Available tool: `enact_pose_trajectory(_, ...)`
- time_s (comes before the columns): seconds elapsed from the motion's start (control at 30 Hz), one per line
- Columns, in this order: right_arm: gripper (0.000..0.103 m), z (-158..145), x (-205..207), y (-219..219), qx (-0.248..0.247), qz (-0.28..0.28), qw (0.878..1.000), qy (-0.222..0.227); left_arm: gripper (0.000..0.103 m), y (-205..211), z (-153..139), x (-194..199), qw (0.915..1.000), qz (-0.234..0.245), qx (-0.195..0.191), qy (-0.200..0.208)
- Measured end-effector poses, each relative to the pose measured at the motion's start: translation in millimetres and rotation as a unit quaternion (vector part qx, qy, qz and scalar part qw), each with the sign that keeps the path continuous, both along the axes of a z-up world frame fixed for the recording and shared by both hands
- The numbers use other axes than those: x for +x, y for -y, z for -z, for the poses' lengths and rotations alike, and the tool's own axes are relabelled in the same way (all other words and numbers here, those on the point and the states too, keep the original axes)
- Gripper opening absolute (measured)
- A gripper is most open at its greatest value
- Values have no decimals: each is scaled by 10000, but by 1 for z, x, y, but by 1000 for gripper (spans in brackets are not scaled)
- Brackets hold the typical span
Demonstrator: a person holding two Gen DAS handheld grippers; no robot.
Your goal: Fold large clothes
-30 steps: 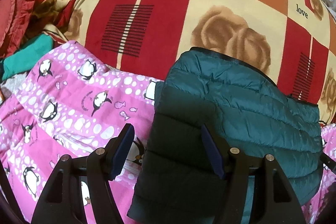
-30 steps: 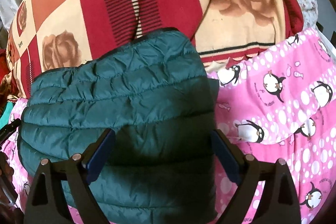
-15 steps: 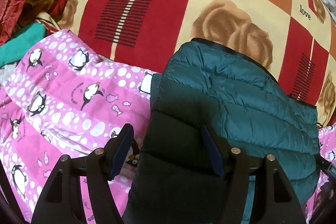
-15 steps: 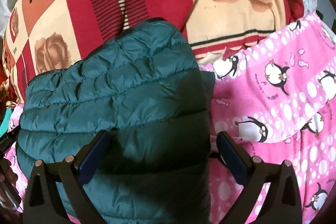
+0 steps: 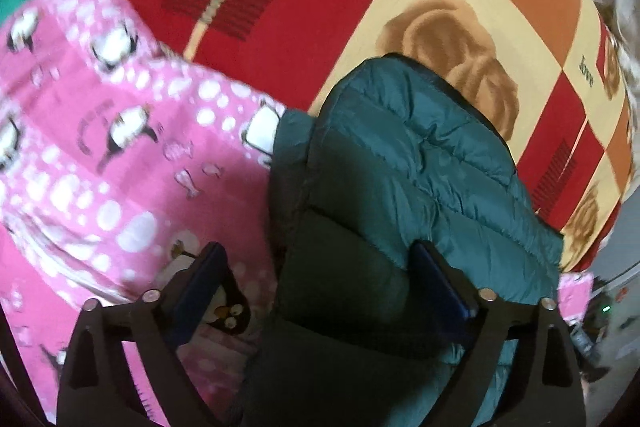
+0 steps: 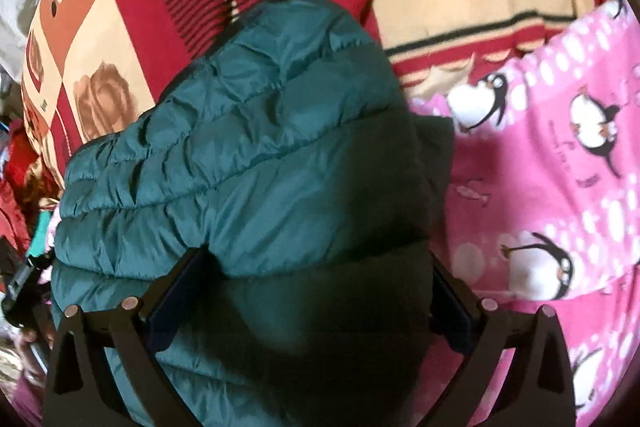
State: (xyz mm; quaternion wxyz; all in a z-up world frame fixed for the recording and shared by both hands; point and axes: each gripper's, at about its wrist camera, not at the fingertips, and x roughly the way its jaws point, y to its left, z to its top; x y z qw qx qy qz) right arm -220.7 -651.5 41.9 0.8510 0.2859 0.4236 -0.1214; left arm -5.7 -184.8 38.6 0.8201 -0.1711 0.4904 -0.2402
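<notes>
Bedding: a red, cream and orange checked blanket (image 5: pixel 360 7) with rose prints, half covered from 9 o'clock by a pink penguin-print blanket (image 5: pixel 100 167).

Item: one teal quilted jacket (image 6: pixel 260 155), folded to a thick pad, lying across both blankets at centre, its far edge toward 12 o'clock.

Left claw (image 5: pixel 320 287): jaws wide, holding nothing, straddling the jacket's left border; one finger is over pink cloth, the other over teal.

Right claw (image 6: pixel 304 311): jaws wide, empty, astride the near part of the jacket.

Risks, judged:
- slick puffy fabric may spring open once released or pinched shallowly;
- left claw could catch the pink blanket along with the jacket;
- uneven pulls may skew the fold.
</notes>
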Motion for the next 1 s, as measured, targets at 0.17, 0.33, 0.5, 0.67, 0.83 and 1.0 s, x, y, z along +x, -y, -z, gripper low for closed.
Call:
enact_pose_trajectory(0.17,103,6,5,5,196,-106,9998,12,77,4,8,5,9996,83,-241,-142)
enact_pose_trajectory(0.33,94,4,5,0,318,-150,9992,181,42,11,15,9,9938,505,-874,-468)
enact_pose_trajectory(0.5,56,-13,-5,-15,118,-313,9987,382,16,11,0,-5,9941,692,-820,-127)
enact_pose_trajectory(0.67,39,-37,-22,-23,136,-295,9972,679,9,2,-21,-19,9937,747,-829,-73)
enact_pose_trajectory(0.83,36,-61,-47,-40,249,-320,9954,872,6,-10,-48,-47,9929,910,-762,64)
enact_pose_trajectory(1.0,36,-77,-88,-61,372,-399,9944,906,6,-36,-68,-83,9914,1085,-729,29)
